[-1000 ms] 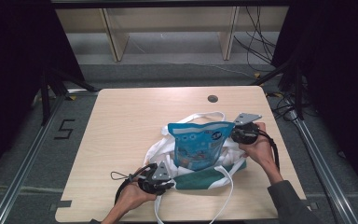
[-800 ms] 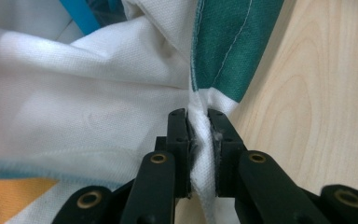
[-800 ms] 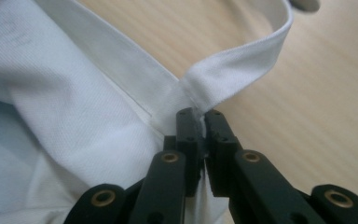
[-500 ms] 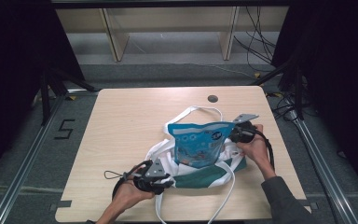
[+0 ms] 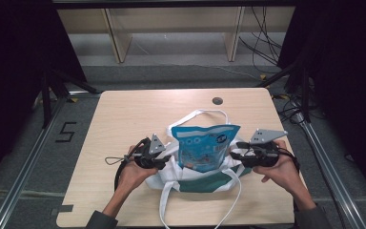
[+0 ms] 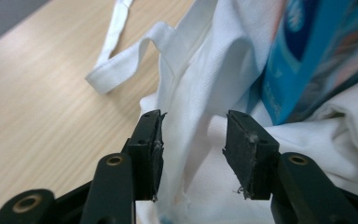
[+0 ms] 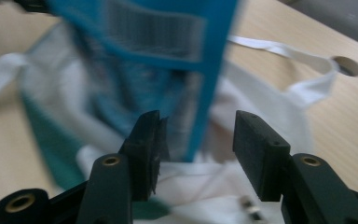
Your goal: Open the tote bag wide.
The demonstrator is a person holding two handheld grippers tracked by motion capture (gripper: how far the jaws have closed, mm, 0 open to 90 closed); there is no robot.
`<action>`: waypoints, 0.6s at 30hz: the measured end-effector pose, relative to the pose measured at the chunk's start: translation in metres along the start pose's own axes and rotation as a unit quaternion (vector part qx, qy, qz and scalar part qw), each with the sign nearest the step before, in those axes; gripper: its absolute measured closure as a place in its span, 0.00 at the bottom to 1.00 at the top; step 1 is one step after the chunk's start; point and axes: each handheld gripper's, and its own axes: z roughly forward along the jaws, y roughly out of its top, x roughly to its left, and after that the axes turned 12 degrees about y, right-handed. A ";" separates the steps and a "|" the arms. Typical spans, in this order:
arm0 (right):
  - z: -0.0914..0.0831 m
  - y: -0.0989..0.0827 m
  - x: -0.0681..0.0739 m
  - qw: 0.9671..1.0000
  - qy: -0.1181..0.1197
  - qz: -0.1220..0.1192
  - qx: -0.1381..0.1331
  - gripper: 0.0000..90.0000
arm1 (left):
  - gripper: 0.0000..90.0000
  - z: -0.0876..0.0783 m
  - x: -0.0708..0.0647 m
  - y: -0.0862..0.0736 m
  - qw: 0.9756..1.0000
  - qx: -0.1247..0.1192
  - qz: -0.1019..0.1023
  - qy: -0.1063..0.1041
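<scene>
High view: blue pouch [image 5: 205, 148] stands in white bag [image 5: 190, 177].
Left gripper [image 5: 164, 157]: jaws just opened, cloth loose between.
Right gripper [image 5: 234, 151]: jaws just opened, holding nothing.

We see a white cloth tote bag [image 5: 198, 179] with a green band lying crumpled on the counter, toward six o'clock of its middle. One white strap [image 5: 198, 114] loops out at twelve o'clock, another trails toward six. A blue snack pouch [image 5: 205, 145] stands upright in the bag's mouth, its top half clear of the cloth.
</scene>
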 end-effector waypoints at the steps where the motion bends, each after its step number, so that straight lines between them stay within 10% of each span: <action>1: -0.001 -0.002 0.004 1.000 0.014 -0.007 -0.005 0.58 | 0.63 0.005 0.001 -0.001 1.000 0.001 -0.006 0.000; 5: 0.003 -0.010 0.022 0.997 0.074 -0.029 0.024 0.58 | 0.70 0.016 -0.001 -0.001 1.000 0.014 0.002 0.009; 11: 0.026 -0.027 0.027 0.988 0.072 -0.073 0.112 0.88 | 0.91 0.032 0.008 -0.008 0.999 0.024 -0.023 0.004; 18: 0.025 -0.050 0.028 0.984 0.083 -0.049 0.151 0.92 | 0.96 0.038 0.022 -0.010 0.998 0.027 -0.048 0.001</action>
